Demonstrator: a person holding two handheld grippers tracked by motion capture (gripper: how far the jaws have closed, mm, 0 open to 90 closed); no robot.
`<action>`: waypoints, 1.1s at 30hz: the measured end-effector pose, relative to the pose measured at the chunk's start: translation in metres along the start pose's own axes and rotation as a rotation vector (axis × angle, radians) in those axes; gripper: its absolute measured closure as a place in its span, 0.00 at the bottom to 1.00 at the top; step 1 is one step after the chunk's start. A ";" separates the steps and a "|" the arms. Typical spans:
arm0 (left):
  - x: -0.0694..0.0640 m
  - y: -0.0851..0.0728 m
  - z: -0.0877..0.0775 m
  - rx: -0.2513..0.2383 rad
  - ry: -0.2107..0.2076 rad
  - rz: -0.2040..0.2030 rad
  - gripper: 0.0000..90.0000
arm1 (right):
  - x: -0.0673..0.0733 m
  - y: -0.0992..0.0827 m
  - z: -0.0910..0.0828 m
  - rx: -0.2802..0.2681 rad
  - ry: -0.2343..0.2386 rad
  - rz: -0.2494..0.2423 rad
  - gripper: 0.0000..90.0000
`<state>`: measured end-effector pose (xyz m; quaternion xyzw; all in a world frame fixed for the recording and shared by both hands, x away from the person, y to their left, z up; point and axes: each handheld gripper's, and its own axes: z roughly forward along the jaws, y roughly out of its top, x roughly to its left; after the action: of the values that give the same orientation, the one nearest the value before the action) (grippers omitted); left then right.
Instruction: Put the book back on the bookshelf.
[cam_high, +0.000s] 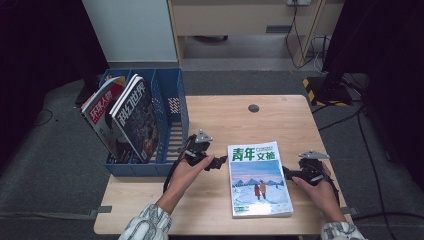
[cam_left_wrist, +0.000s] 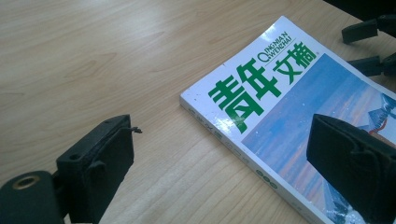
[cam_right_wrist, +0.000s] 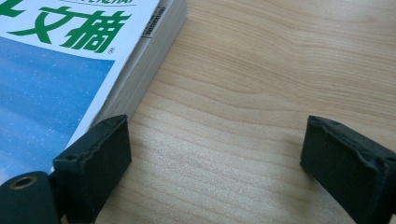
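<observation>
The magazine (cam_high: 259, 179) with the green title and snowy blue cover lies flat on the wooden table (cam_high: 215, 210), just right of the blue file rack (cam_high: 172, 125) where two other magazines (cam_high: 125, 117) already stand upright, so it looks next in line for a free slot. The left gripper (cam_high: 220, 161) sits at its spine-side upper corner with jaws spread and nothing between them, seemingly lining up for that edge. The right gripper (cam_high: 287, 173) rests by the page edge, also spread and empty, probably to steady or lift that side.
</observation>
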<state>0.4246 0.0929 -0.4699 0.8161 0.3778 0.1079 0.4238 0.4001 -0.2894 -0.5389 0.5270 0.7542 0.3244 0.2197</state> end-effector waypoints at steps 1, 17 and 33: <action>-0.001 -0.001 0.002 0.000 -0.003 -0.006 0.08 | 0.000 0.000 0.000 0.002 0.000 -0.002 0.09; -0.010 -0.024 0.026 0.048 -0.034 -0.048 0.09 | -0.001 0.004 -0.015 -0.033 0.013 -0.026 0.13; -0.035 -0.043 0.043 0.122 -0.064 -0.016 0.09 | 0.037 0.005 -0.017 0.036 0.286 -0.151 0.09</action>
<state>0.3991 0.0572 -0.5242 0.8405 0.3764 0.0553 0.3859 0.3792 -0.2579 -0.5226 0.4214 0.8208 0.3650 0.1244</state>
